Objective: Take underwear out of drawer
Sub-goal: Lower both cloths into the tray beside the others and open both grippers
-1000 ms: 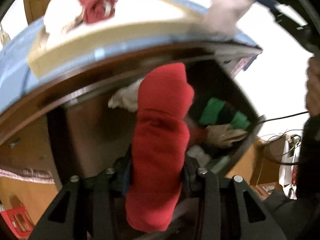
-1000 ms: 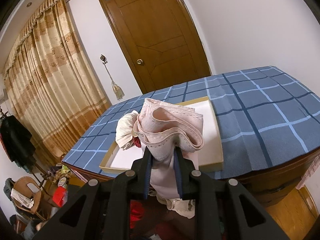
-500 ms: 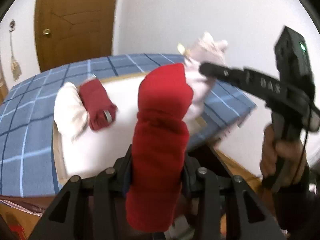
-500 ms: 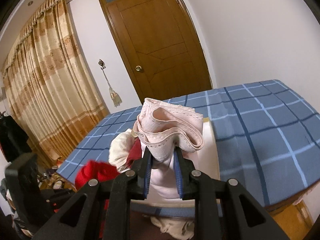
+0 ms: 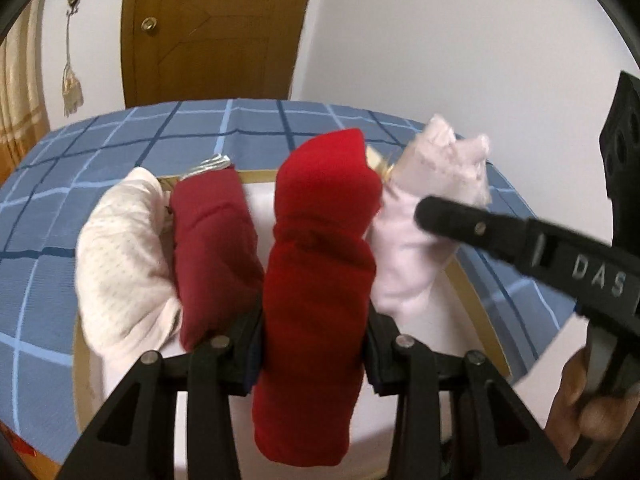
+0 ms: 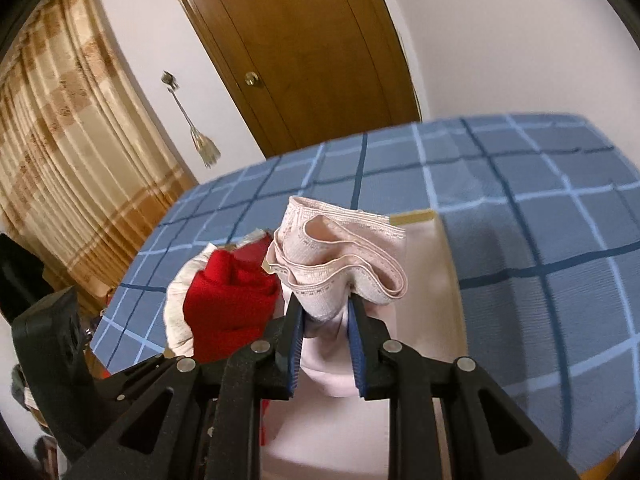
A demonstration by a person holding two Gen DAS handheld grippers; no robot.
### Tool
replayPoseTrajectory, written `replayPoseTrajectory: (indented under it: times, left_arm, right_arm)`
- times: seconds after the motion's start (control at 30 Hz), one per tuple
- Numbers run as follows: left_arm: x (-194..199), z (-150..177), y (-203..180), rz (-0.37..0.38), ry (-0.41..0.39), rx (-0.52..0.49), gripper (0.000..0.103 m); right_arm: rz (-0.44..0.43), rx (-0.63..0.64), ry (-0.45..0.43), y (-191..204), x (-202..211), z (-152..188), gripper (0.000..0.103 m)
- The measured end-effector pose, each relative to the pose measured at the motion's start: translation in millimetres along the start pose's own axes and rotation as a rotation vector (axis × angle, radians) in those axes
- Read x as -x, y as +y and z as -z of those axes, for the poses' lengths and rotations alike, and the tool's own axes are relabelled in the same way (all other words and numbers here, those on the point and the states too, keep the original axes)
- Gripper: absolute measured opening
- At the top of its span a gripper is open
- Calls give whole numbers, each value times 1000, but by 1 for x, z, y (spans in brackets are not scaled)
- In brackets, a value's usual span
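My left gripper (image 5: 316, 344) is shut on a rolled bright red underwear (image 5: 320, 264) that stands up between its jaws, over the white tray (image 5: 472, 320). To its right, my right gripper (image 6: 326, 344) is shut on a folded pale pink underwear (image 6: 340, 256), also over the tray; the same pink piece (image 5: 432, 216) shows in the left wrist view. The red roll (image 6: 230, 304) sits just left of it in the right wrist view. On the tray lie a dark red roll (image 5: 212, 256) and a cream dotted piece (image 5: 124, 264). The drawer is out of view.
The tray rests on a bed with a blue checked cover (image 6: 540, 220). A wooden door (image 6: 296, 52) and a striped gold curtain (image 6: 72, 160) stand behind. A hand (image 5: 588, 404) grips the right tool's handle at the lower right of the left wrist view.
Both grippers rose from the open drawer and moved forward over the bed. The red roll and the pink piece came along and now hang above the white tray.
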State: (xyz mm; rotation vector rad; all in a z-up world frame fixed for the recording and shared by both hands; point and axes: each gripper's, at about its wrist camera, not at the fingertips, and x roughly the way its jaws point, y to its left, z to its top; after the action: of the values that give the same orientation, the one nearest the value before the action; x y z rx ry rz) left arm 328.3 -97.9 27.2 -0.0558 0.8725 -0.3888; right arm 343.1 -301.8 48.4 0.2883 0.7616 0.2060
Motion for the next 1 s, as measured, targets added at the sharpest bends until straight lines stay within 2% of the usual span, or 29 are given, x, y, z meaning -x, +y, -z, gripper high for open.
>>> replayPoseTrajectory:
  times: [0.27,0.43,0.53,0.57,0.6,0.63,0.7,0.83,0.9,1.0]
  left_arm:
    - [-32,-16,16,-41,1,83,39]
    - [-53,-22,15,-71,31,74,41]
    - [-52,-23,14,-76,37,83,46]
    - [-52,-23,12,-78,41,77,48]
    - [-52,-23,11,-79,41,71,51]
    - [-51,-23,10,-74,39,63,54]
    - [-46,-20,5,-57,34,64,66]
    - [-31,-20,2,-37,19,82,78]
    - [-14,-19,-3,-76,-29,65,101]
    - [12,-17,-10,-145,-112,22,103]
  right_arm:
    - [-6,-54,69,-10,-53,-20,23]
    - [-18,-104,127,-20,-86,-20,24]
    - [-32,-122,134,-24,-98,-15,24]
    - [-38,-131,131,-26,-99,-15,24]
    - [-46,-141,133,-27,-100,-15,31]
    - [-55,-150,137,-28,-100,-15,44]
    - [-80,-172,131,-29,-98,-14,64]
    - [-117,-187,70,-26,-77,-13,65]
    - [-121,-204,15,-25,-59,-10,65]
    - [-143,-221,-62,-24,-32,-5,66]
